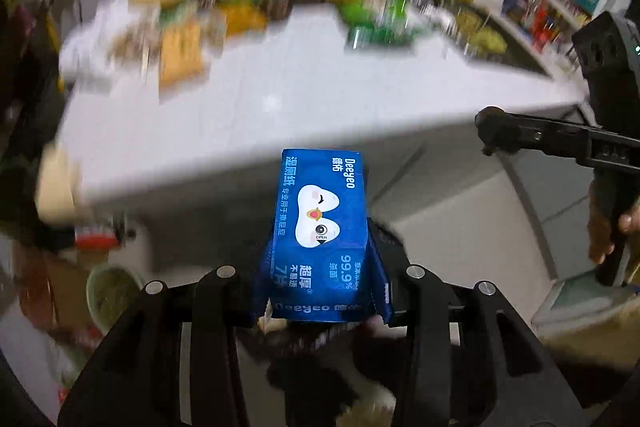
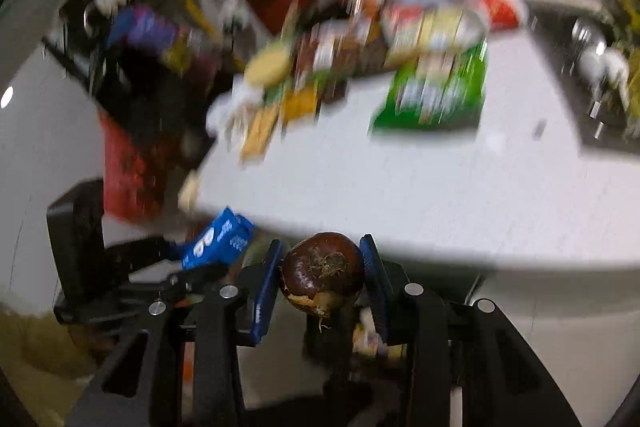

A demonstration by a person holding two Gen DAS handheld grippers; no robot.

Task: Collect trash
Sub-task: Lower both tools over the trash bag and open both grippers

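My left gripper (image 1: 320, 291) is shut on a blue wet-wipe box (image 1: 322, 231), held off the front edge of the white counter (image 1: 280, 107). The box and left gripper also show in the right wrist view (image 2: 218, 241) at lower left. My right gripper (image 2: 322, 277) is shut on a dark brown onion (image 2: 322, 273), also just off the counter's front edge (image 2: 400, 187). In the left wrist view the right gripper (image 1: 496, 135) reaches in from the right and the onion shows as a dark shape; a hand (image 1: 608, 227) holds its handle. A dark trash bag (image 1: 320, 367) lies below the box.
Blurred food packs and jars crowd the counter's far side, with a green pack (image 2: 436, 95). A sink (image 2: 592, 75) with a tap is at the right. A red container (image 2: 128, 167) stands left of the counter. White cabinet fronts are below the counter.
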